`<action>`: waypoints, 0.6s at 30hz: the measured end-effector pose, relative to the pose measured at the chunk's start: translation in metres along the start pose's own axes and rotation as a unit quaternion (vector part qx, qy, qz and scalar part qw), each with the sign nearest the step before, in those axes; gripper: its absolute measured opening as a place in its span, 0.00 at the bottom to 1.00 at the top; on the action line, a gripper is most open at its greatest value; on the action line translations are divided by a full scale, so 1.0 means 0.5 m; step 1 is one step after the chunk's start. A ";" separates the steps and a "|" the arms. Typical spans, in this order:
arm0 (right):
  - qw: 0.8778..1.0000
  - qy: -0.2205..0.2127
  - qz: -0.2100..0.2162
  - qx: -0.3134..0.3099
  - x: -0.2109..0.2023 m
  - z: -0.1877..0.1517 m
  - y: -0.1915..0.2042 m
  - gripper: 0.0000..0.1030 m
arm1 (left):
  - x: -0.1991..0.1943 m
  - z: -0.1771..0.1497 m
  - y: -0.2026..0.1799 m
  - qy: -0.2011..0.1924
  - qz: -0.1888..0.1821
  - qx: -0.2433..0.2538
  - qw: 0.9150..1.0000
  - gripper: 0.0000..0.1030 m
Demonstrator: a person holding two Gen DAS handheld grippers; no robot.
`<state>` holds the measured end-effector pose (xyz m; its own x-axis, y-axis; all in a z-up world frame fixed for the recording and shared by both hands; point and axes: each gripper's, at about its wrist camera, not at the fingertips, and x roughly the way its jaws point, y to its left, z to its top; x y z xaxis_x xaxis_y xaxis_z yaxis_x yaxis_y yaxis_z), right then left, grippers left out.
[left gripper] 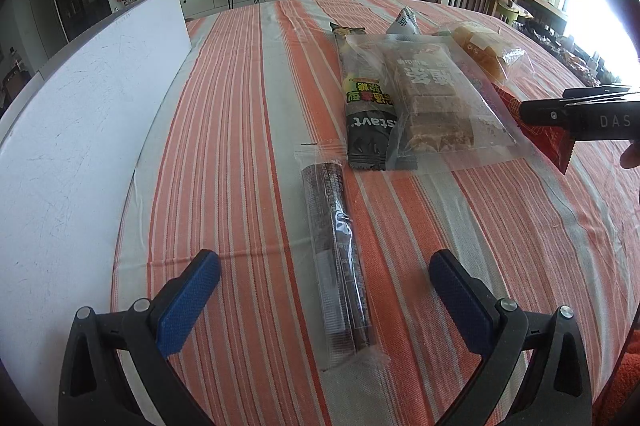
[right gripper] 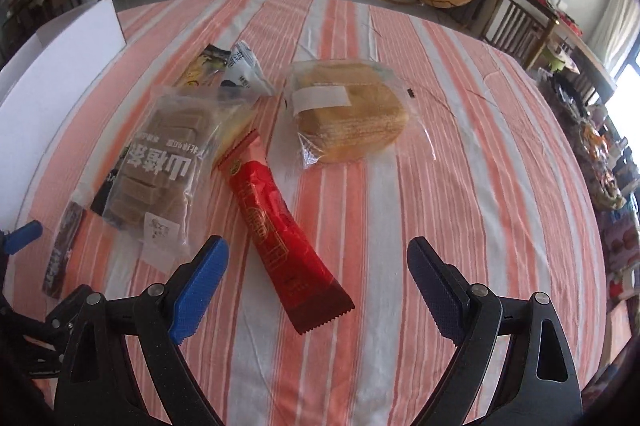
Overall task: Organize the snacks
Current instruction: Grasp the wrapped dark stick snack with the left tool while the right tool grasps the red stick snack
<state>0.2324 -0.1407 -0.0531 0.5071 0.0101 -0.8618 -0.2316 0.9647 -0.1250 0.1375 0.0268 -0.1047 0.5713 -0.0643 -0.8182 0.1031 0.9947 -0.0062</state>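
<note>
Several snack packs lie on an orange-striped tablecloth (left gripper: 248, 130). In the left wrist view my left gripper (left gripper: 325, 270) stands open, astride the near end of a long clear pack of dark sticks (left gripper: 340, 246). Beyond lie a black candy pack (left gripper: 362, 98) and a clear bag of brown blocks (left gripper: 432, 98). In the right wrist view my right gripper (right gripper: 318, 258) is open above the lower end of a red stick pack (right gripper: 276, 226), touching nothing. The brown block bag (right gripper: 168, 162) lies to its left, and a bag of round yellow wafers (right gripper: 352, 114) lies farther back.
A white board (left gripper: 80, 130) lies along the left side of the table (right gripper: 480, 186). A small grey-white packet (right gripper: 248, 66) and the black pack's end (right gripper: 208, 62) lie behind the block bag. Chairs and cluttered furniture stand at the right.
</note>
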 end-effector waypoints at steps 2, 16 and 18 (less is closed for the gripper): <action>1.000 0.019 0.018 -0.003 0.035 0.011 0.010 0.68 | 0.000 0.000 0.000 0.000 0.000 0.000 1.000 1.00; 0.982 0.059 0.108 0.145 -0.028 -0.140 -0.043 0.21 | 0.001 -0.001 0.001 0.000 0.000 0.000 1.000 1.00; 0.979 0.060 0.109 0.162 -0.050 -0.172 -0.047 0.21 | 0.001 -0.001 0.001 0.000 0.000 0.000 1.000 1.00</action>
<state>0.1539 -0.1862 -0.0709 0.3694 0.2128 -0.9046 -0.0391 0.9761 0.2137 0.1371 0.0272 -0.1054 0.5713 -0.0644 -0.8182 0.1029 0.9947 -0.0064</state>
